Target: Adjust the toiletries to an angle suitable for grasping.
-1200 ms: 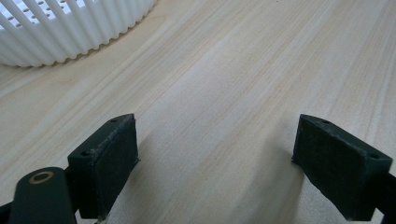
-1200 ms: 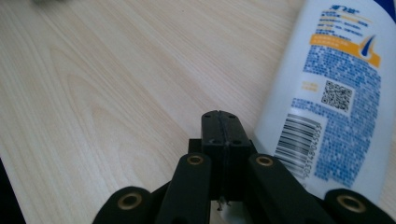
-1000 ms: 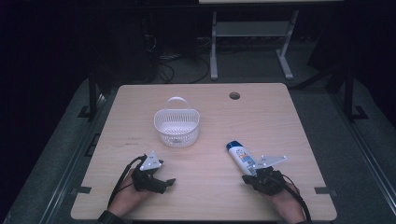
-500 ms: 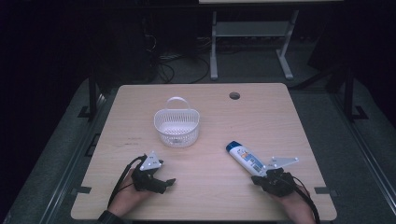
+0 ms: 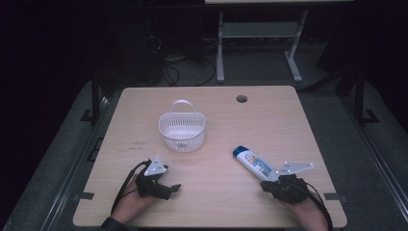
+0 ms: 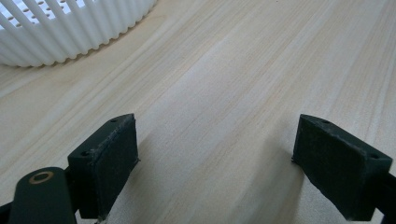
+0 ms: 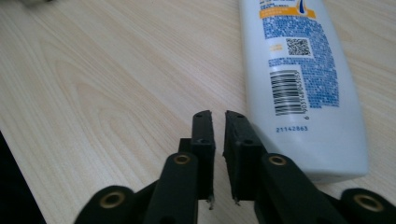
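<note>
While both hands rest at the near edge, the scene reads as follows.

Tabletop (image 5: 269,120): pale wood grain, with a round hole (image 5: 241,98) near its far edge; dark floor all around.

Basket (image 5: 182,131): white, slatted, handle upright — it stands left of centre on the tabletop, nothing visible in it. In the left gripper view its ribbed wall (image 6: 70,28) curves across the top left corner.

Bottle (image 5: 253,162): white with a blue label, lying flat on the tabletop right of centre, its cap end toward the basket and its base toward the right gripper. In the right gripper view its back label faces up — barcode, QR code, small blue print (image 7: 303,70).

Left gripper (image 5: 166,188): held in the left hand (image 5: 129,204) near the front left of the tabletop, well apart from the basket. Its jaws stand wide apart in the left gripper view (image 6: 215,168), with bare wood between them.

Right gripper (image 5: 266,186): held in the right hand (image 5: 308,211) at the front right. Its jaws are nearly pressed together (image 7: 218,140), a thin slit between them, pinching nothing; they sit just beside the bottle's base, to its left in that view.

Cables: one trails from each gripper toward the near edge.
</note>
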`<action>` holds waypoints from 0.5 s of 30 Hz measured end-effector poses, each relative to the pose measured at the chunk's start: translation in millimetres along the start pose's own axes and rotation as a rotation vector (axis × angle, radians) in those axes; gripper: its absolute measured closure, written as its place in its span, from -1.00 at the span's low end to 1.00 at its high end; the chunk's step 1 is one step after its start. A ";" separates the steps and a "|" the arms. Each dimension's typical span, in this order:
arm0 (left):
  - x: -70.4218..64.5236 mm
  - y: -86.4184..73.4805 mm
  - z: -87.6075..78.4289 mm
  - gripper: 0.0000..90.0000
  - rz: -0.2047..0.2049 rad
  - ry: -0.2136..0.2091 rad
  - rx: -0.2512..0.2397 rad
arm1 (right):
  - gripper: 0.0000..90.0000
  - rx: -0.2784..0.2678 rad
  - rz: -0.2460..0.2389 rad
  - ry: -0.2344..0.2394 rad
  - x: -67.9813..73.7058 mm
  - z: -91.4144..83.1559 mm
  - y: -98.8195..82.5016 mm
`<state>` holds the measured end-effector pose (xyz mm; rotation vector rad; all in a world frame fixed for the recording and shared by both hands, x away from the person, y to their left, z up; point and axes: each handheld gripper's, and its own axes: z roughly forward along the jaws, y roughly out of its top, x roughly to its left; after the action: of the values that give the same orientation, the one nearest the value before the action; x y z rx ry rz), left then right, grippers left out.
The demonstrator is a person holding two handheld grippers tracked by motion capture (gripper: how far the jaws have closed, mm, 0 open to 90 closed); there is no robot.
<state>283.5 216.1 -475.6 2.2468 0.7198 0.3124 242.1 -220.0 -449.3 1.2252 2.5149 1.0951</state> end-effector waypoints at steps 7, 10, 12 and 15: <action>-0.1 0.0 -0.1 -0.71 -0.002 0.000 0.002 | 0.27 -0.007 -0.007 0.009 3.0 0.8 2.4; -0.1 0.0 -0.1 -0.71 -0.003 -0.001 0.001 | 0.12 -0.017 -0.008 0.009 4.8 0.7 3.9; -0.1 0.0 0.1 -0.71 -0.002 -0.002 0.000 | 0.04 -0.021 -0.020 0.004 6.0 0.2 5.5; -0.1 0.0 0.1 -0.71 -0.002 -0.001 -0.001 | -0.03 -0.036 -0.021 0.013 8.1 -1.6 7.5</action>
<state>283.5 216.0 -475.7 2.2453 0.7217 0.3101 240.9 -211.9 -441.7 1.1841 2.5001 1.1418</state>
